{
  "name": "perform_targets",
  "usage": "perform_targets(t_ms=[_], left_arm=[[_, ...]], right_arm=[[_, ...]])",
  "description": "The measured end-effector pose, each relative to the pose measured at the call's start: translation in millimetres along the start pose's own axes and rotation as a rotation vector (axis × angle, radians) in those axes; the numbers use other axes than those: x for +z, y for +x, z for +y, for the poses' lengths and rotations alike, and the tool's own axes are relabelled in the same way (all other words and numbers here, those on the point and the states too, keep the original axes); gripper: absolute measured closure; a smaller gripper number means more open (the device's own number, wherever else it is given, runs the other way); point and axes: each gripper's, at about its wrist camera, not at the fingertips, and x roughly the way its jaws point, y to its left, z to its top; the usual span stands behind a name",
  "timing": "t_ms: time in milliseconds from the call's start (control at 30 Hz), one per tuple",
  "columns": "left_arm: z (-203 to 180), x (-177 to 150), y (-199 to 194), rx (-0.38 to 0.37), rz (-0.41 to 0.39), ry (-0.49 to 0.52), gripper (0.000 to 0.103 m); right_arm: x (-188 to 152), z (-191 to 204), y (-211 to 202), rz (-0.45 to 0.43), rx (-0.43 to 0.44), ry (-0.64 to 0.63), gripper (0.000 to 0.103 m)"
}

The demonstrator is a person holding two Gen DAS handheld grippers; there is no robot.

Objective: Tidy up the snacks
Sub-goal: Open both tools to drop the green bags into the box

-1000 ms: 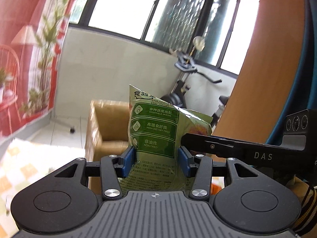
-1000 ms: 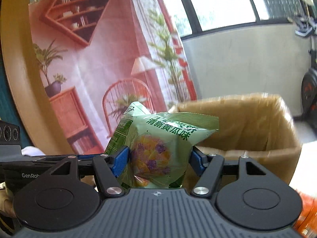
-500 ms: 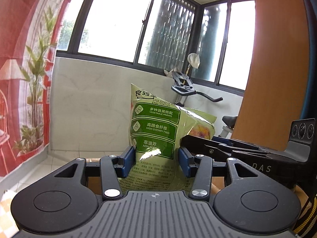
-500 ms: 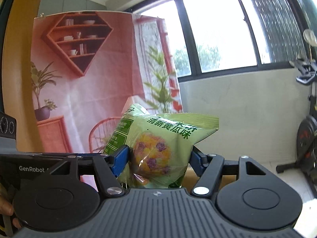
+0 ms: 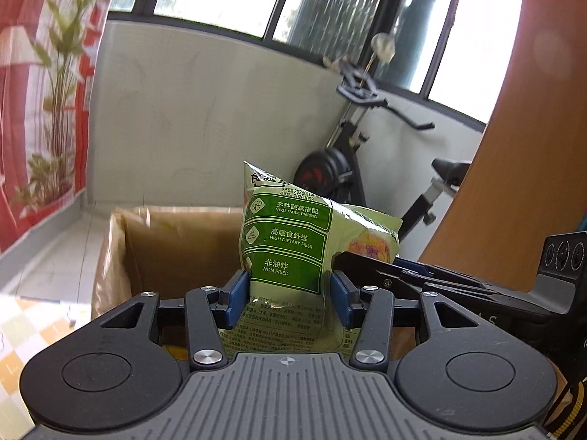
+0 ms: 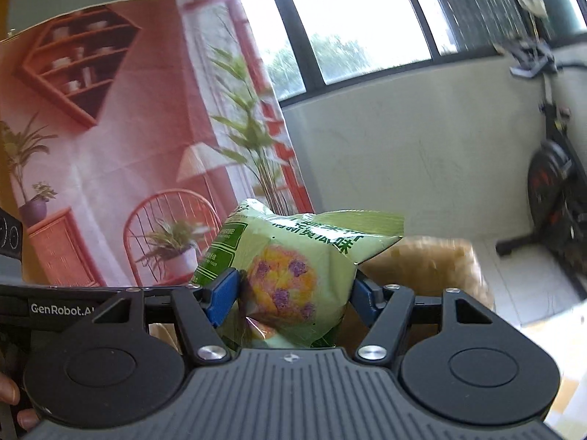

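I have one green snack bag (image 5: pixel 286 245) pinched between both claws: my left claw (image 5: pixel 288 302) grips its printed back, my right claw (image 6: pixel 293 293) its front. It looks light, puffy, slippery; hold the lower body. The cardboard box (image 5: pixel 165 234) sits just ahead.

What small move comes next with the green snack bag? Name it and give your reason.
Probably carry it a little farther forward and lower it over the cardboard box. Both the left gripper and the right gripper clamp the same green snack bag, which hangs above the near edge of the open box, not yet inside.
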Motion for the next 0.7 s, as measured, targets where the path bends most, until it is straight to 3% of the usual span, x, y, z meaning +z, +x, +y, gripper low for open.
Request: perform_targets(t_ms=[133, 233, 333, 433, 700], left_arm=[[7, -5, 2, 0.014, 0.033, -0.003, 0.053], [6, -5, 2, 0.044, 0.052, 0.014, 0.042], [9, -2, -4, 0.050, 0.047, 0.013, 0.040], [11, -1, -14, 0.063, 0.047, 0.019, 0.040], [16, -12, -52, 0.101, 0.025, 0.040, 0.040]], right_arm=[[-6, -7, 3, 0.044, -0.007, 0.027, 0.036], [-10, -4, 5, 0.077, -0.048, 0.018, 0.036], [-14, 0, 4, 0.094, -0.092, 0.010, 0.034], [-14, 3, -2, 0.087, -0.136, 0.017, 0.034], [-17, 19, -37, 0.022, -0.153, -0.027, 0.034]])
